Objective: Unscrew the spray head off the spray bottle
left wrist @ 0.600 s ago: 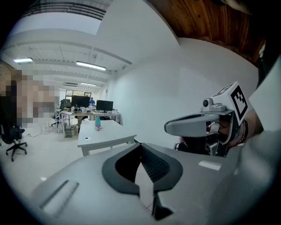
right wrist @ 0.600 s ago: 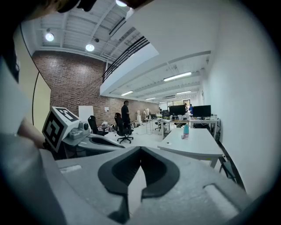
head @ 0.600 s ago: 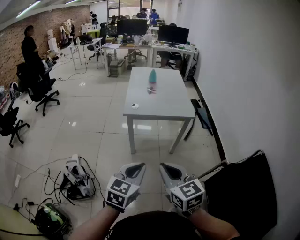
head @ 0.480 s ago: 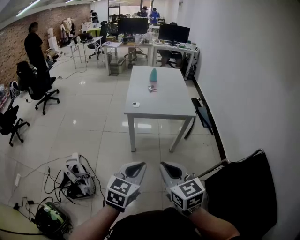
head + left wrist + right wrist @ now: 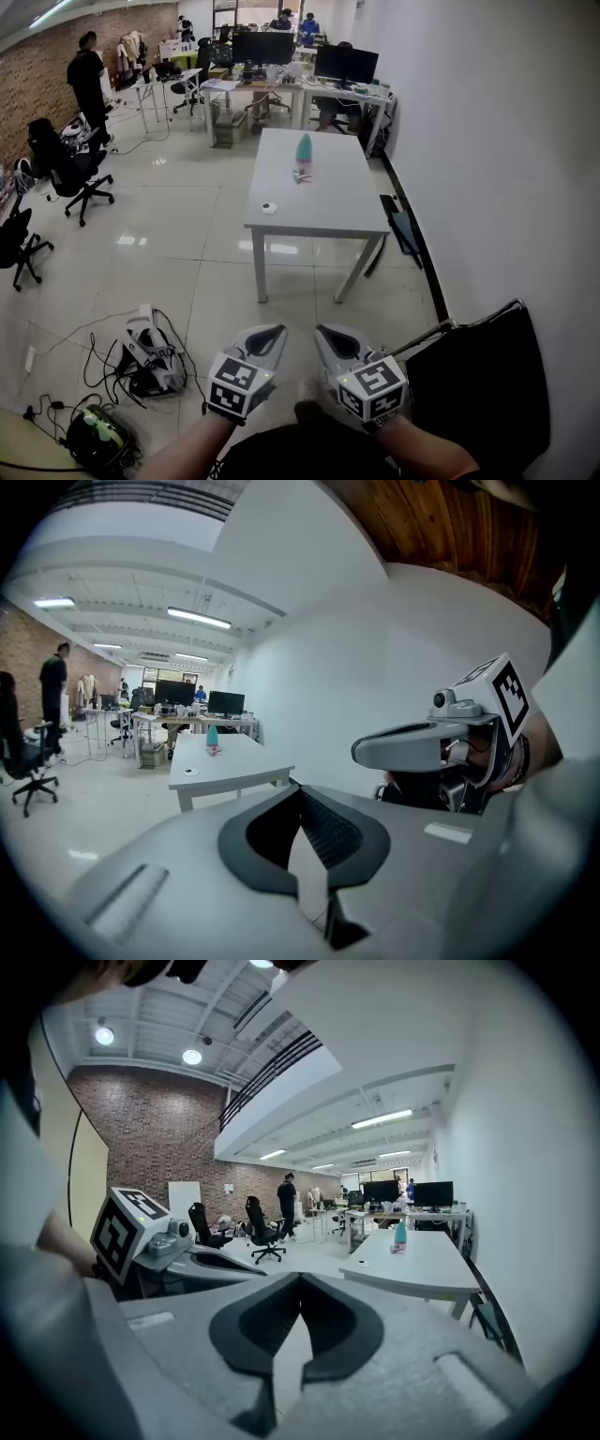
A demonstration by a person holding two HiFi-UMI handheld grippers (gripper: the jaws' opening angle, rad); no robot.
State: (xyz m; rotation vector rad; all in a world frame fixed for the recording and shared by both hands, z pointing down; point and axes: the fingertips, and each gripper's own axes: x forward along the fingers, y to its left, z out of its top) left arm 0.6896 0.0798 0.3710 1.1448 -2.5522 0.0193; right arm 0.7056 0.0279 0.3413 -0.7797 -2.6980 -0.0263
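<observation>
The left gripper (image 5: 270, 334) and right gripper (image 5: 330, 336) hang side by side, fingers closed on nothing. Open floor (image 5: 211, 272) separates them from the desk (image 5: 323, 214). The spray bottle (image 5: 304, 149) stands upright near its far end, clear of both long edges.

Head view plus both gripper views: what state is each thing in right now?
spray bottle: upright on the white table, untouched; whether its head is on is too small to tell.
small white round item: lying flat near the table's left edge.
left gripper: fingers shut, empty, well short of the table.
right gripper: fingers shut, empty, beside the left one.
</observation>
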